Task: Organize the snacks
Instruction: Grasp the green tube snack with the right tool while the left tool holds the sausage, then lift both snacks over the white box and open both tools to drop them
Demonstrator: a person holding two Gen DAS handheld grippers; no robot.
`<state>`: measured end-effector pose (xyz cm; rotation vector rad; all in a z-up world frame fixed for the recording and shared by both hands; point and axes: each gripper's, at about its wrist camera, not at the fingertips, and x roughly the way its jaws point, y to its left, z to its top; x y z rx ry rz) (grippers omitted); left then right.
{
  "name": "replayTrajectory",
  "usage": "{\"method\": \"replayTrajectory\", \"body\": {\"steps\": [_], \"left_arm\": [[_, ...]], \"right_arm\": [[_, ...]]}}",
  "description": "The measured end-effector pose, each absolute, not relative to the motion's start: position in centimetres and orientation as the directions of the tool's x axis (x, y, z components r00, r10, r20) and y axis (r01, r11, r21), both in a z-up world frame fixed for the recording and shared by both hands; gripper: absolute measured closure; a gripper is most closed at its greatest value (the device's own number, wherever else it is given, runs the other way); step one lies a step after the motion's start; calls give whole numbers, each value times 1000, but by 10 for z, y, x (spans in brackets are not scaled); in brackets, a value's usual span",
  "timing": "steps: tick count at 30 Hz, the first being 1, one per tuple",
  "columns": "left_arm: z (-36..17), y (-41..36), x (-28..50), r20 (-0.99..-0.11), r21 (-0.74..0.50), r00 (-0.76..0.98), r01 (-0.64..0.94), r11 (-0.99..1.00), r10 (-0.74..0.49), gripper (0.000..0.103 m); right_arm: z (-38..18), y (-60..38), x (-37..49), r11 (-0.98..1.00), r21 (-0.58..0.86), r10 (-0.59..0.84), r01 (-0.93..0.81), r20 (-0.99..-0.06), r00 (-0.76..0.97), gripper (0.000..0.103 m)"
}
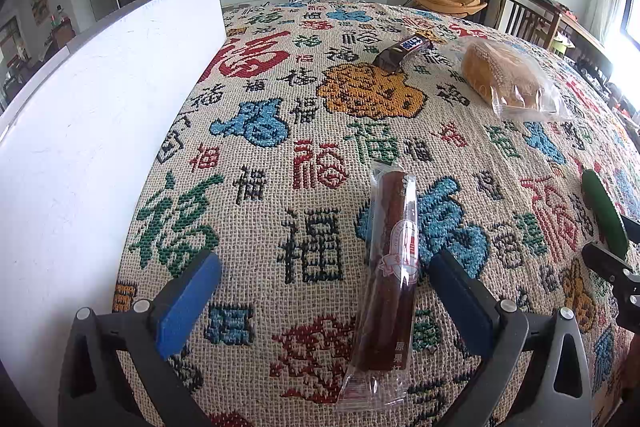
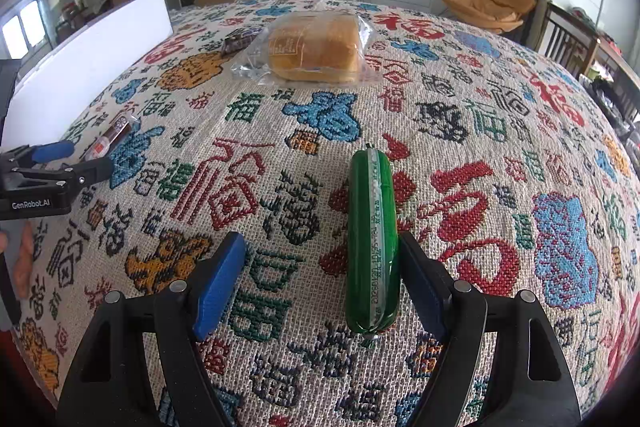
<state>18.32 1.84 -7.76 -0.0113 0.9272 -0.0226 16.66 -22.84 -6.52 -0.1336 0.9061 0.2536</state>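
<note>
My left gripper (image 1: pixel 326 263) is open over the patterned cloth. A brown snack stick in a clear wrapper (image 1: pixel 394 259) lies between its fingers, close to the right pad and far from the left one. My right gripper (image 2: pixel 320 241) is also open. A green sausage (image 2: pixel 372 239) lies on the cloth between its fingers, right against the right pad, with a wide gap to the left pad. The sausage (image 1: pixel 604 211) and a right finger also show at the edge of the left wrist view. The left gripper (image 2: pixel 68 159) and the stick (image 2: pixel 114 135) show at the left of the right wrist view.
A tall white box wall (image 1: pixel 100 115) runs along the left side of the cloth-covered table (image 1: pixel 280 87). Further back lie a dark chocolate bar (image 1: pixel 404 53) and a bagged bread loaf (image 2: pixel 316 47). Chairs stand beyond the right edge.
</note>
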Motion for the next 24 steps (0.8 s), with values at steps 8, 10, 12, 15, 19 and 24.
{"method": "replayTrajectory", "body": {"steps": [8,10,12,15,19,24], "left_arm": [[-78,19,183,-800,-19,600,15,1000,-24,0],[-78,19,183,-800,-20,599,15,1000,-25,0],[-78,18,183,-801,-20,599,15,1000,-25,0],[-77,17,185,-815,-13,578,34,999,-30,0],[-70,10,187,-844,-12,534,81,997,-53,26],[-62,3,172,-851,-69,512,111,991,-117,84]], "right_arm": [[-65,-228,167,962,-8,161,-273,-791,590,23],[-65,-228,166,962,-7,161,-273,-791,590,23],[-65,-228,166,962,-8,161,-273,-791,590,23],[-65,-228,166,962,-7,162,-273,-791,590,23],[-65,-229,166,962,1,168,-274,-791,588,23],[-53,-277,187,911,358,412,-203,-783,467,25]]}}
